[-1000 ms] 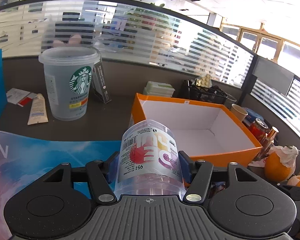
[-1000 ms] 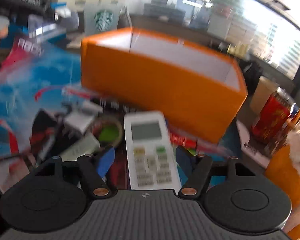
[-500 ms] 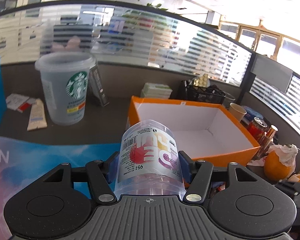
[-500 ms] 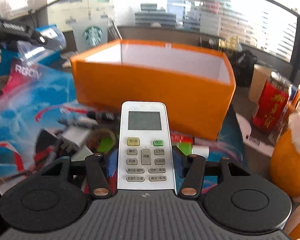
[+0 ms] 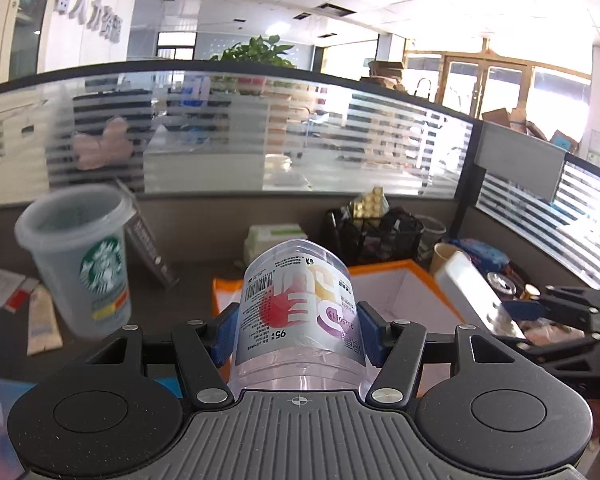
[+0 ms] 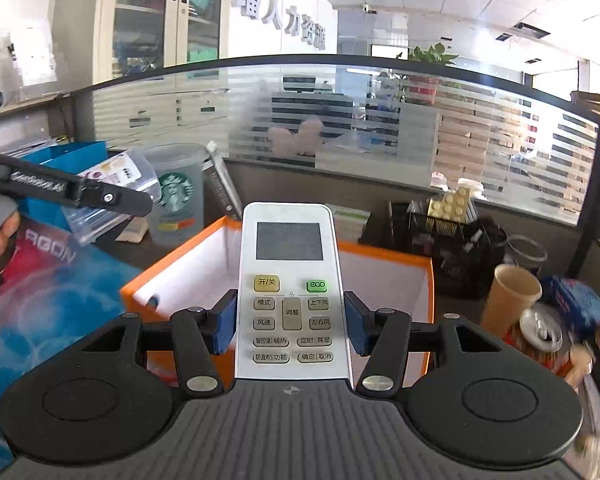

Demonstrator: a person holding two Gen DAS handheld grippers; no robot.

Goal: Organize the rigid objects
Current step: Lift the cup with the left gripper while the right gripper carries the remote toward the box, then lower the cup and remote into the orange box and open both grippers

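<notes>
**Both things are up high, and the box is right in front**

Your right gripper (image 6: 290, 326) pinches the white remote (image 6: 288, 280). Its blue pads press on the two long sides. The jaws have just been closing, and the remote is tight between them now. The remote points straight away from you, long way forward, with its buttons facing up.

The orange box (image 6: 384, 254) is open on top. It sits just past the tip of the remote and a bit lower. So the next move looks like a short push forward and then down, I think. The long way of the remote seems to fit inside the box.

Your left gripper (image 5: 298, 330) pinches the clear jar (image 5: 300, 312) by its round sides. From that side, the box (image 5: 440, 292) is ahead and a little to the right.

Your right hand looks nearer to the box. Both hands aim at the same box, so take care they do not bump.
</notes>
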